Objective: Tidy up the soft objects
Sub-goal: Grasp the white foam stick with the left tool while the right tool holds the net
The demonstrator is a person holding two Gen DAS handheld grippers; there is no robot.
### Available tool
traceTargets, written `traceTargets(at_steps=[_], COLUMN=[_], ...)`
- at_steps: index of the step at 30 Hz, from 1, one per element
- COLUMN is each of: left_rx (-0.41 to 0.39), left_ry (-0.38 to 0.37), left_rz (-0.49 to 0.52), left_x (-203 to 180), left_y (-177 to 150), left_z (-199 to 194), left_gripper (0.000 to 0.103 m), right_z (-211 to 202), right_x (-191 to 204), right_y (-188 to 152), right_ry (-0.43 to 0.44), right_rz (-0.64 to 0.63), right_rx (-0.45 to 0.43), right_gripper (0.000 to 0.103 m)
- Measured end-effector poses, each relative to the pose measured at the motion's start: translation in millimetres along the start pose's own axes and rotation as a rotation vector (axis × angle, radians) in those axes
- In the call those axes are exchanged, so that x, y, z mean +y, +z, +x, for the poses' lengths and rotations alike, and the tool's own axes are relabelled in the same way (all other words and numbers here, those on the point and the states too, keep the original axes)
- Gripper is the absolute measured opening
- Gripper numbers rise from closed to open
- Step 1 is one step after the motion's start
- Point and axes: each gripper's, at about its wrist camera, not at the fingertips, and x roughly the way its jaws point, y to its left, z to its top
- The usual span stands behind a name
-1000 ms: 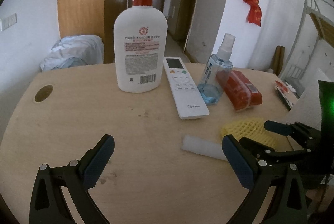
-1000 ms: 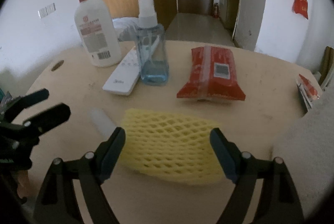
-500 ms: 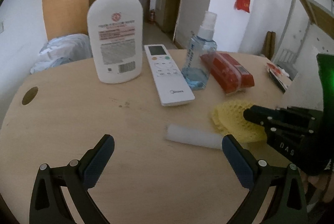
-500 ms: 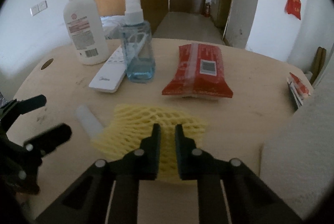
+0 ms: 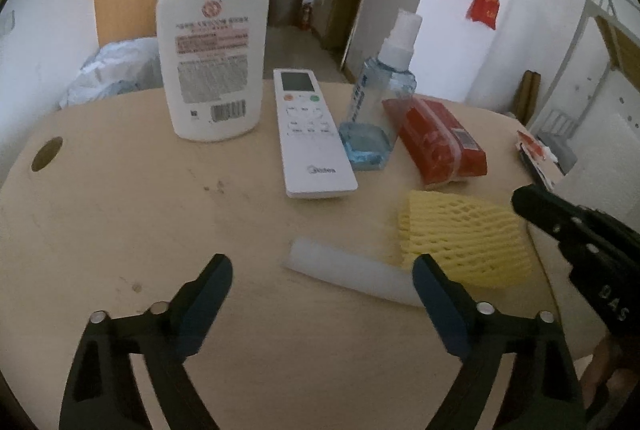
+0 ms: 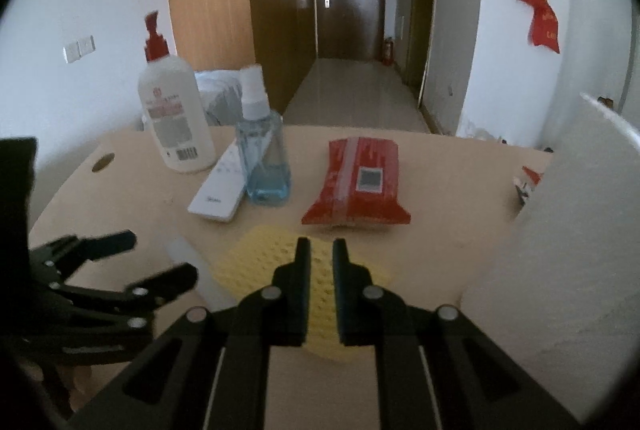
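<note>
A yellow foam net (image 6: 248, 262) is pinched between the pads of my right gripper (image 6: 321, 244), which is shut on it and holds it just above the wooden table (image 5: 120, 209). In the left wrist view the yellow foam net (image 5: 460, 242) hangs off that gripper at the right. A white foam tube (image 5: 348, 274) lies flat on the table between the fingers of my left gripper (image 5: 320, 270), close to the right finger. The left jaws are closing, and the pads stand clear of the tube. A red tissue pack (image 5: 436, 141) lies behind the net.
At the back stand a white lotion bottle with a red pump (image 5: 212, 57), a white remote (image 5: 312, 137) and a blue spray bottle (image 5: 376, 117). A cable hole (image 5: 47, 153) is at the table's left. A white fuzzy surface (image 6: 560, 250) rises at the right edge.
My right gripper closed on the yellow net and lifted it a little. My left gripper moved in over the white tube and its jaws narrowed slightly.
</note>
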Motion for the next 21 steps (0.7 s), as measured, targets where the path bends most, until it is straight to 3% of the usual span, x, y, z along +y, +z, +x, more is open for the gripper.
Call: traceTargets(at_steps=[10,14,16,19,20,21], left_rx=[0.055,0.06,0.056,0.058,0.057,0.066], left_ry=[0.036,0.075,0.1,0.106,0.098,0.062], left_rz=[-0.06,-0.063,-0.062,-0.057,-0.069,-0.08], left_x=[-8,-11,-12,-11,-9,-8], left_y=[7,12,12,11,11,10], left_z=[18,22,23,21,20,20], left_gripper=[0.063,0.042,0.039,0.028,0.013,0.013], right_z=[-7,-7,-7,-5,-5,-6], right_x=[-4,-5,-6,-7,-7,-6], right_y=[0,0,0,-1,-1,-1], right_ry=[0.017,0.022,0.018,0.018,0.014,0.012], right_rz=[-0.001,0.0,0.002,0.007,0.006,0.005], right_rx=[-0.028,-0.031,-0.029,-0.024,-0.023,-0.023], right_gripper=[0.013,0.014,0.014,0.014,0.014,0.014])
